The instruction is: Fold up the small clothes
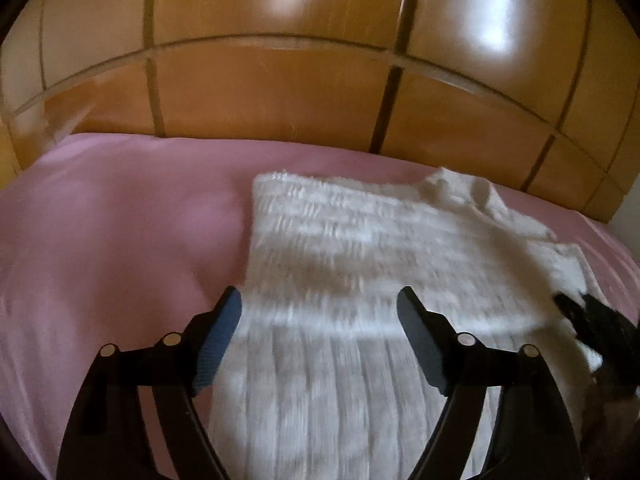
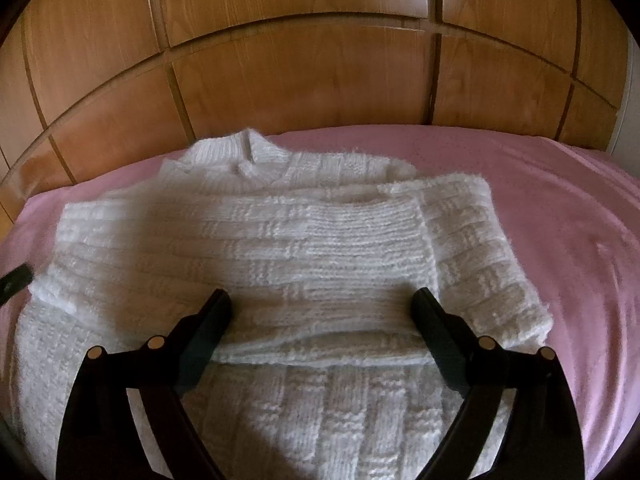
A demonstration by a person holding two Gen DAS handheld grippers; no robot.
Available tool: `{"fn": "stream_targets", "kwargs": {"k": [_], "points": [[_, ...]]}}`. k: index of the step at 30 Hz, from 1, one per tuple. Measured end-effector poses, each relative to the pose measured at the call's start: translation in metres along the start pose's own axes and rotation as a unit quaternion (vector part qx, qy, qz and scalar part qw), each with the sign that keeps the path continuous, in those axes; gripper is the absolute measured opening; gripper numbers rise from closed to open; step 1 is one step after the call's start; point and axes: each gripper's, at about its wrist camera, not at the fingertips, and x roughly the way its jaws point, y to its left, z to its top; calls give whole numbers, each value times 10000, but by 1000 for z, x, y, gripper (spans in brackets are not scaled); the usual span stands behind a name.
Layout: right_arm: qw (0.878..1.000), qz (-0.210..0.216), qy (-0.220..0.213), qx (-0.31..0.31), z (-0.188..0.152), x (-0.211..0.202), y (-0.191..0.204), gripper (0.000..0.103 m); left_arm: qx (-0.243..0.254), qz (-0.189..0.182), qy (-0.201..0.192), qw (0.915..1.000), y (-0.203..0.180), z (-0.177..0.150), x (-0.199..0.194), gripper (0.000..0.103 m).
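Your left gripper (image 1: pixel 320 300) and right gripper (image 2: pixel 322 300) both hang spread above the partly folded white sweater (image 2: pixel 280 240) on the pink bed (image 2: pixel 560 220).

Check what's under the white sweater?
The white sweater lies flat on a pink bedsheet, which shows all around it. Whatever lies directly beneath the knit is covered and cannot be seen.

In the left wrist view we see the white knitted sweater (image 1: pixel 340 280) blurred, so its knit pattern is not clear. Its near part is cut by the bottom edge. The right gripper (image 1: pixel 600 336) shows only partly at the right edge; we cannot tell its jaws there.
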Motion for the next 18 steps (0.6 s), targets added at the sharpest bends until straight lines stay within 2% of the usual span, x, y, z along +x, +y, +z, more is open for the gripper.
{"fn": "stream_targets", "kwargs": {"k": [1, 6, 11, 18], "points": [[10000, -12, -13, -8, 0, -2, 1, 101, -8, -46, -33, 10000, 1, -7, -10, 81], [9998, -11, 49, 207, -8, -19, -1, 101, 56, -78, -26, 10000, 3, -34, -38, 81], [9988, 103, 222, 428, -31, -37, -12, 101, 97, -89, 39, 9999, 8, -61, -56, 81], [9970, 264, 394, 612, -62, -66, -34, 101, -3, -62, 218, 9997, 21, -87, -68, 81]]}}
